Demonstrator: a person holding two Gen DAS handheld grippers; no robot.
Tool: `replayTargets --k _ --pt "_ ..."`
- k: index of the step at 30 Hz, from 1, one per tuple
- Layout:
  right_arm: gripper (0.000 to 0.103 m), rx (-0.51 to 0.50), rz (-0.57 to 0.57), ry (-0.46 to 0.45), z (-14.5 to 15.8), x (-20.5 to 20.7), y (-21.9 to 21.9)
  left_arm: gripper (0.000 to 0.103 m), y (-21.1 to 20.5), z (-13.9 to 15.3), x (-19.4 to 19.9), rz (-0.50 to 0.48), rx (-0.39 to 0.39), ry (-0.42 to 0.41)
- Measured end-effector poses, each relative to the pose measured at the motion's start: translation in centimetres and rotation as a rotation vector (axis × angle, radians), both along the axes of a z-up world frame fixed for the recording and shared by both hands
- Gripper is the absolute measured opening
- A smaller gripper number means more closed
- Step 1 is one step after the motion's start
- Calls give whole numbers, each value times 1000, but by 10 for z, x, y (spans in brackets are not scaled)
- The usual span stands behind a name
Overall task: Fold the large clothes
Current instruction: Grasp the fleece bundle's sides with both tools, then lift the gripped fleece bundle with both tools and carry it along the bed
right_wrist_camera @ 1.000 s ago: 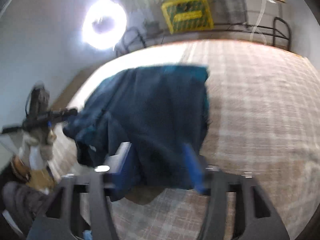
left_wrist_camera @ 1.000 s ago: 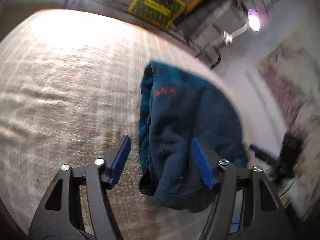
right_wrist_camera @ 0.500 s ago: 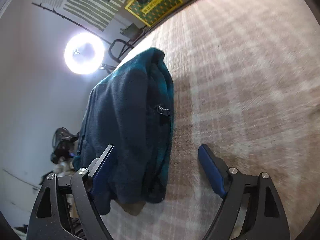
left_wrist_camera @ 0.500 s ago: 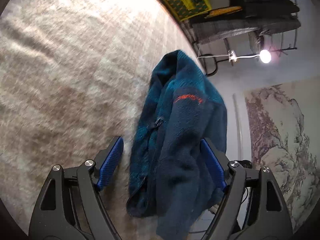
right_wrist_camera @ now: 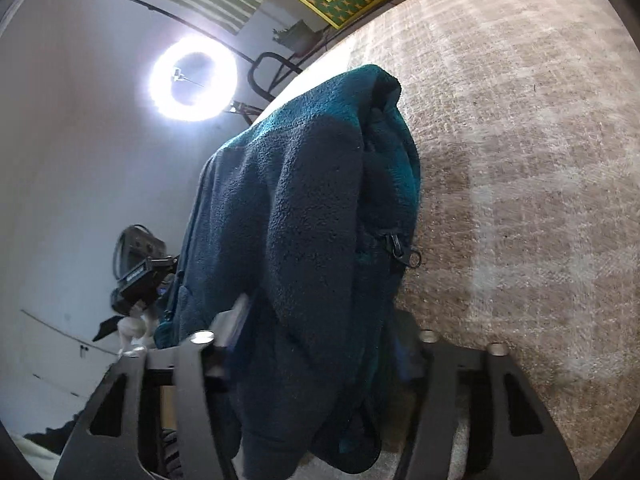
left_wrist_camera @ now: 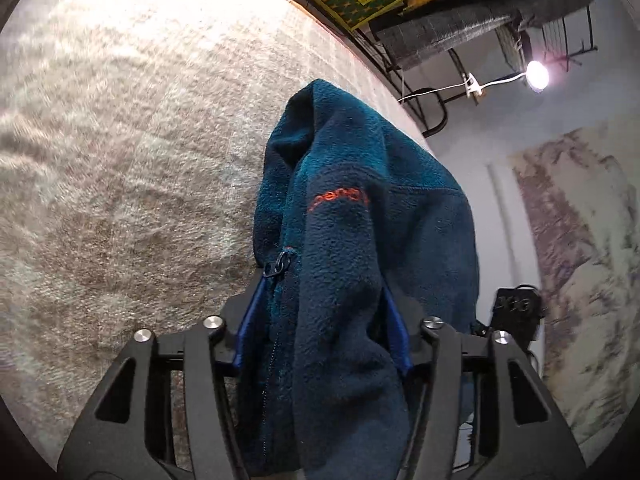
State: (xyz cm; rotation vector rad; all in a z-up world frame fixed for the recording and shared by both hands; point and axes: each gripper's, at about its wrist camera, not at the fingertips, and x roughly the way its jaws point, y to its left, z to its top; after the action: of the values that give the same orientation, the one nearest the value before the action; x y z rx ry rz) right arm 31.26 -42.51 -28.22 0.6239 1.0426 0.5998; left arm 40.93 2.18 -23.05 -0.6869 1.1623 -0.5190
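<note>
Fleece fills both views as a dark teal zip-front fleece jacket (left_wrist_camera: pixel 360 240) with an orange chest logo lies bunched in a long ridge along one edge of a beige, faintly checked woven bed cover (left_wrist_camera: pixel 120 160), part of it spilling past that edge. Left gripper (left_wrist_camera: pixel 322 320) and right gripper (right_wrist_camera: pixel 320 344) each straddle the near end of the garment; the jaws of both have just been closing, and the blue pads now press into thick folds from either side, so each pinches a wad of fleece rather than a single layer.

To do this step well, the pinch probably wants to sit on a true hem or seam corner, not on doubled bulk, and the two holds should be far enough apart to spread the jacket flat when drawn out. The metal zip pull (right_wrist_camera: pixel 400 248) hangs just beside the right hold and could snag.

Open room lies across the wide bare cover toward its far edge. The edge under the jacket is crowded: a black device (left_wrist_camera: pixel 518 312) stands just beyond it, with a glowing ring light (right_wrist_camera: pixel 192 80) and a dark metal rack (left_wrist_camera: pixel 480 28) further off.
</note>
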Motion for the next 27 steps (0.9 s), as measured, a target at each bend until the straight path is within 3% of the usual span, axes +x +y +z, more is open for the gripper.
replayTargets --k 5,7,12,17,27 --pt "22 -125 -5 -63 23 0 15 35 -10 25 -8 -10 61 -69" --pt "19 -180 -4 -98 37 -3 17 32 -14 36 -11 -18 74 -95" --pt "16 -281 -3 -172 69 -10 20 30 -39 68 -9 -53 75 -146" --pt "15 -344 -43 -223 97 -15 -8 30 -78 91 3 -119 62 -187" --pt "15 -512 -178 -303 137 5 -89 30 -212 124 66 -238 25 -276"
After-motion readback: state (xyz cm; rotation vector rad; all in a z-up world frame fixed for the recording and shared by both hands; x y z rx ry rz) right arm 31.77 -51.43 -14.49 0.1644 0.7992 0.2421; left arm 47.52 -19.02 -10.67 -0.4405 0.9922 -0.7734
